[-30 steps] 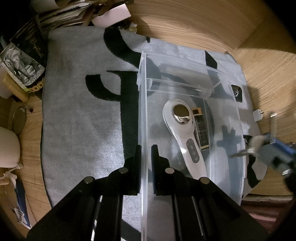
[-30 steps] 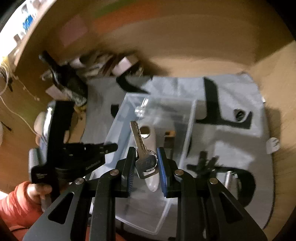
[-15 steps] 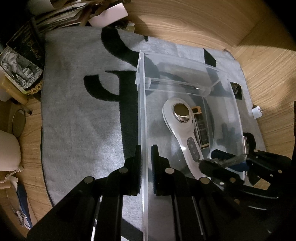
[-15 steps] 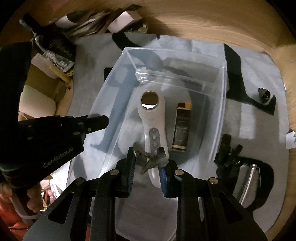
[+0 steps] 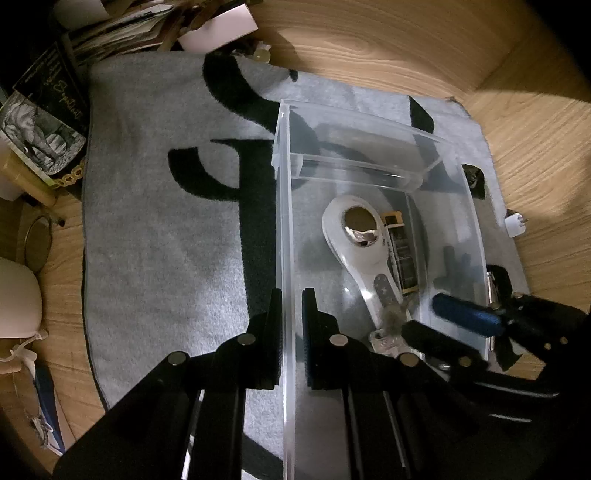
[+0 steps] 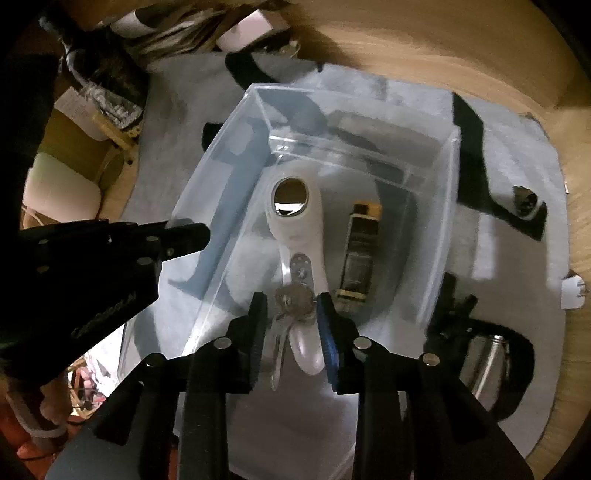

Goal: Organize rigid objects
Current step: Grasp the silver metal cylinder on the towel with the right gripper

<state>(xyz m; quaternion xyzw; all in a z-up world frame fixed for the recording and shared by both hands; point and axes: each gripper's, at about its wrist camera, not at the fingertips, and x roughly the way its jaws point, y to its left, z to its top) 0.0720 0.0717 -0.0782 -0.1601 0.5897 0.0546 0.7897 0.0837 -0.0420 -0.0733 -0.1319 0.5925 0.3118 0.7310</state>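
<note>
A clear plastic bin (image 5: 284,236) stands on a grey and black rug (image 5: 155,236). My left gripper (image 5: 291,317) is shut on the bin's left wall. In the bin lie a white handheld device (image 5: 364,240) and a small dark bottle (image 5: 402,254). My right gripper (image 6: 291,306) is open over the bin (image 6: 218,229); the bunch of keys (image 6: 293,301) sits loose between its fingers, on the white device (image 6: 295,229). The bottle (image 6: 360,254) lies to the right of it.
On the rug right of the bin lie a black clip (image 6: 454,306), a metal cylinder (image 6: 487,362), a small dark cone (image 6: 524,201) and a white plug (image 6: 572,291). Papers and books (image 5: 110,33) pile at the back left. Wooden floor surrounds the rug.
My right gripper came down over the bin with the keys and opened its fingers; the keys now rest on the white device. My left gripper kept its hold on the bin wall.
</note>
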